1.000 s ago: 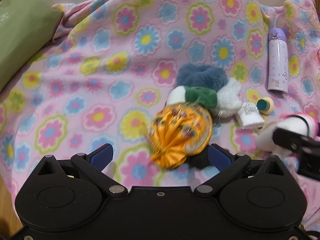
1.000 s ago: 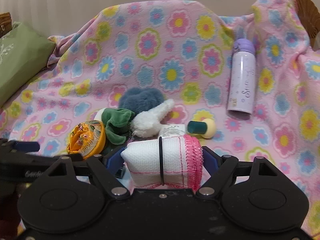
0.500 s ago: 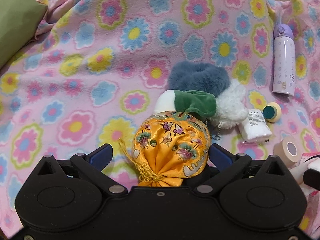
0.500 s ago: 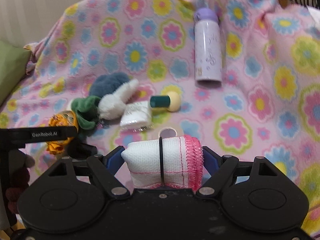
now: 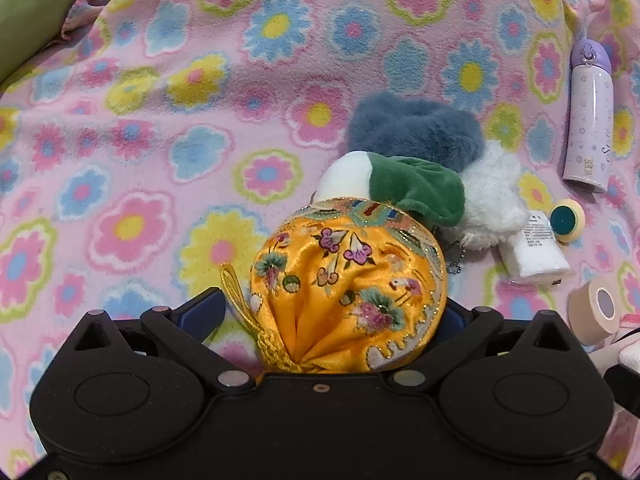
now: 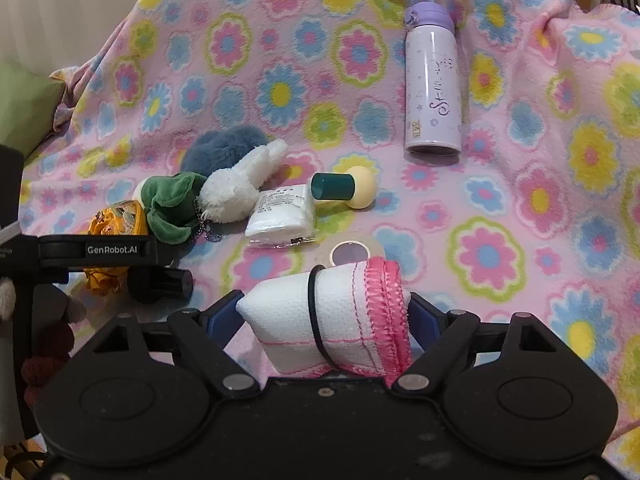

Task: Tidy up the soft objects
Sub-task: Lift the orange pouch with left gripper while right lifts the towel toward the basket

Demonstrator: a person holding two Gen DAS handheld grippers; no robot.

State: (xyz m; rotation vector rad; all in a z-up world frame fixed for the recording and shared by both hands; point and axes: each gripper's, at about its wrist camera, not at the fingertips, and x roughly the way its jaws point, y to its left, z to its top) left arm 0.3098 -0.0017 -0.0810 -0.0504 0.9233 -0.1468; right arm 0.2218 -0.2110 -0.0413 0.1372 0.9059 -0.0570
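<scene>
My left gripper point(image 5: 332, 312) is open around an orange embroidered pouch point(image 5: 348, 292) that lies on the flowered blanket; a gap shows between its left finger point(image 5: 202, 314) and the pouch. The pouch also shows in the right wrist view point(image 6: 114, 222). My right gripper point(image 6: 326, 316) is shut on a rolled white cloth with a pink hem point(image 6: 328, 316), bound by a black band. Behind the pouch lie a green and white plush point(image 5: 404, 188), a blue-grey furry item point(image 5: 412, 128) and a white plush point(image 5: 494, 196).
A lilac bottle point(image 6: 432, 80) lies at the back right. A white packet point(image 6: 282, 212), a small yellow and teal bottle point(image 6: 344, 188) and a tape roll point(image 6: 352, 252) lie mid-blanket. A green cushion point(image 5: 32, 12) sits at the far left.
My left gripper has moved forward so the orange pouch now sits between its fingers. My right gripper has carried the rolled cloth to the right, away from the plush pile.
</scene>
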